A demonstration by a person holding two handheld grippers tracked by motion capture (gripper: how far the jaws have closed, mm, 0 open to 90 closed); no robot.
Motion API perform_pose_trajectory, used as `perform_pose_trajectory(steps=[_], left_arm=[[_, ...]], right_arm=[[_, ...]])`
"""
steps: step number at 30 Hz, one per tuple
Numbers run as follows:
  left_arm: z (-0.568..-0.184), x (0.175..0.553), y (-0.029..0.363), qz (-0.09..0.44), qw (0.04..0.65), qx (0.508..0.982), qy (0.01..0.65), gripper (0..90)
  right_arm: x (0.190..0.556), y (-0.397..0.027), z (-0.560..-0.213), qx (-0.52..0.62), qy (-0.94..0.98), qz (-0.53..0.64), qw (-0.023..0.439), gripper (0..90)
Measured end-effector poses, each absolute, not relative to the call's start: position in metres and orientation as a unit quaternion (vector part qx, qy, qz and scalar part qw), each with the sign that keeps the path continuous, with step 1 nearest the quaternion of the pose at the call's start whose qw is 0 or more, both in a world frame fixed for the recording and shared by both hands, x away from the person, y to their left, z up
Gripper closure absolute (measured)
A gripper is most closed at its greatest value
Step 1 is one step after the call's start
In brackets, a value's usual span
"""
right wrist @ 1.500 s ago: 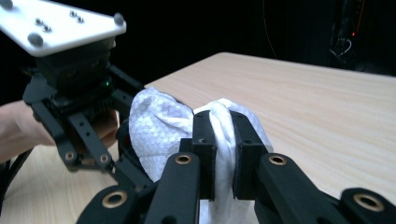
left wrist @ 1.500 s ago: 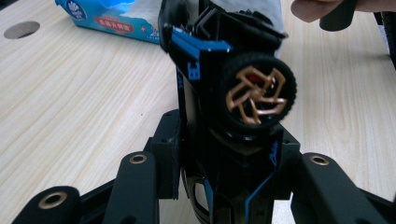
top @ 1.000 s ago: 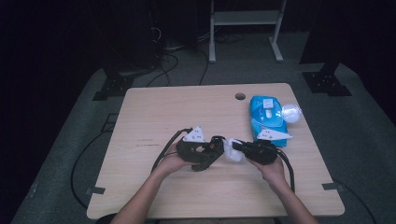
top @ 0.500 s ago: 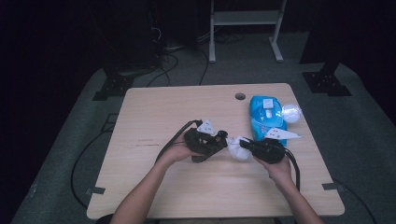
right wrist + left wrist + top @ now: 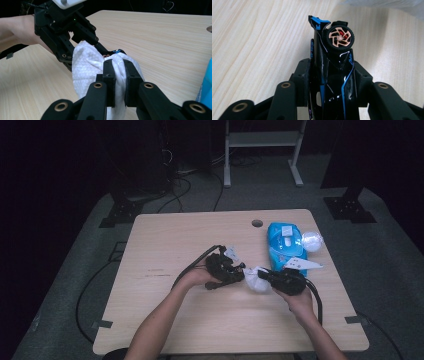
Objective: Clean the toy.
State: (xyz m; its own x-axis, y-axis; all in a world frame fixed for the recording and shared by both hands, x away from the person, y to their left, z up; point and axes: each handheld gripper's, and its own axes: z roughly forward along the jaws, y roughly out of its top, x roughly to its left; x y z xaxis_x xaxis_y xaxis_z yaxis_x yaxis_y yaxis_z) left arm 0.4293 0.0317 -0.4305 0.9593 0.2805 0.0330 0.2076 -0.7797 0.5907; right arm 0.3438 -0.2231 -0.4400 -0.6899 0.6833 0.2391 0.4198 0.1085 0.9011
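My left gripper (image 5: 239, 271) is shut on a black toy car (image 5: 334, 62) with blue trim and a copper-spoked wheel, nose up between the pads (image 5: 303, 73). Its jaws have just been opening a little, with the car still pinched between them. My right gripper (image 5: 264, 276) is shut on a bunched white wipe (image 5: 85, 62). In the right gripper view the wipe lies against the car's end (image 5: 116, 51), just in front of the left gripper (image 5: 105, 51). Both grippers meet tip to tip at the middle of the wooden table (image 5: 175, 240).
A blue pack of wipes (image 5: 285, 245) lies at the right of the table, just beyond my right hand, with a crumpled white wipe (image 5: 312, 240) beside it. A cable hole (image 5: 257, 223) sits near the far edge. Cables trail from both grippers.
My left hand has carried the car a little farther from the person and to the right, up against the wipe. The right gripper has stayed about where it was.
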Motion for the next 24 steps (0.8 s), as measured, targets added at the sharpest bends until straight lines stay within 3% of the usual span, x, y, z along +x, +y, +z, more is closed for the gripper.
perform_pose_trajectory(steps=[8, 15, 24], left_arm=[[-0.413, 0.431, 0.058, 0.022, 0.379, 0.912, 0.157, 39.1], [-0.416, 0.441, 0.084, 0.013, 0.405, 0.89, 0.208, 37.1], [-0.423, 0.432, 0.086, 0.022, 0.416, 0.885, 0.208, 37.8]], right_arm=[[0.343, -0.227, -0.44, 0.375, 0.735, 0.552, 0.12, 81.6], [0.343, -0.231, -0.44, 0.378, 0.734, 0.551, 0.12, 81.6], [0.342, -0.233, -0.439, 0.376, 0.74, 0.544, 0.125, 81.6]])
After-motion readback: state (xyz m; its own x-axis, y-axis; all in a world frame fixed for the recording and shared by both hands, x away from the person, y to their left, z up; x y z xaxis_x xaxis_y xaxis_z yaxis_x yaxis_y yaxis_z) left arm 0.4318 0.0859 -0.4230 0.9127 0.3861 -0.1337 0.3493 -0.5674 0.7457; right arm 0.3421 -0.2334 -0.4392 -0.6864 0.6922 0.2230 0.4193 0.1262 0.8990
